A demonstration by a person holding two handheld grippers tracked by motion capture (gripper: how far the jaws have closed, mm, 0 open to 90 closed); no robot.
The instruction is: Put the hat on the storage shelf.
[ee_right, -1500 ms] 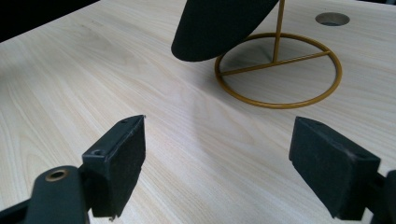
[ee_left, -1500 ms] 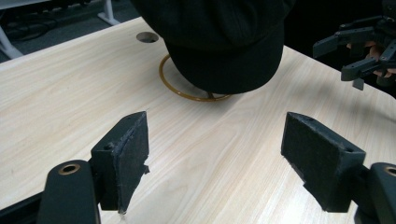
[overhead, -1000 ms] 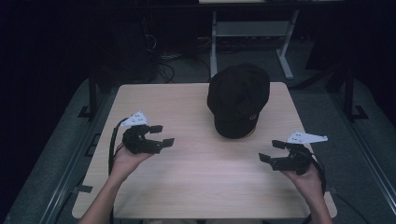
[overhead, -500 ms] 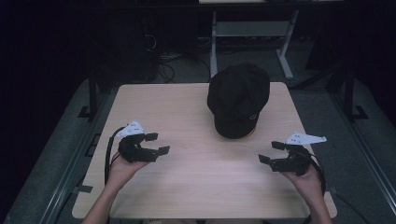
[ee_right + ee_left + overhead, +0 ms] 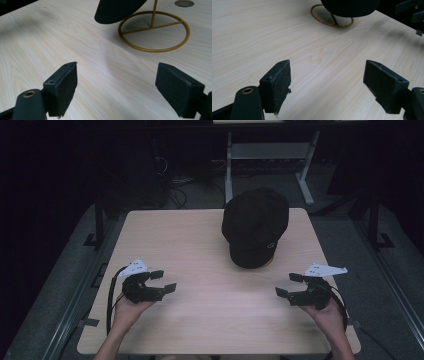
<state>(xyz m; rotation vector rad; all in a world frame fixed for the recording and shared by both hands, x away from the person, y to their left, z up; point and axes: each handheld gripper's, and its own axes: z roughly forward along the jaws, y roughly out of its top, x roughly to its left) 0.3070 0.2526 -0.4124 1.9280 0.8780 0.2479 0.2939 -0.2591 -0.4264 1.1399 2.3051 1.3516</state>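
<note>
One black cap [image 5: 256, 226] on one gold stand [image 5: 153, 31] sits upper right on the bench [image 5: 200, 250]; two grippers, left [image 5: 164, 281] and right [image 5: 288, 284], spread their fingers wide, empty.

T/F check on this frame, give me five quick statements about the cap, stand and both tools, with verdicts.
1. The black cap sits on a gold wire stand. True.
2. The left tool is shut on the cap's brim. False: its jaws are wide apart over bare table, well short of the cap.
3. The right tool is open and holds nothing. True.
4. The cap lies flat on the tabletop. False: it is raised above the wood, with the stand's ring base resting on the table under it.
5. Both tools are at the near side of the table, one on each side of the cap. True.
</note>
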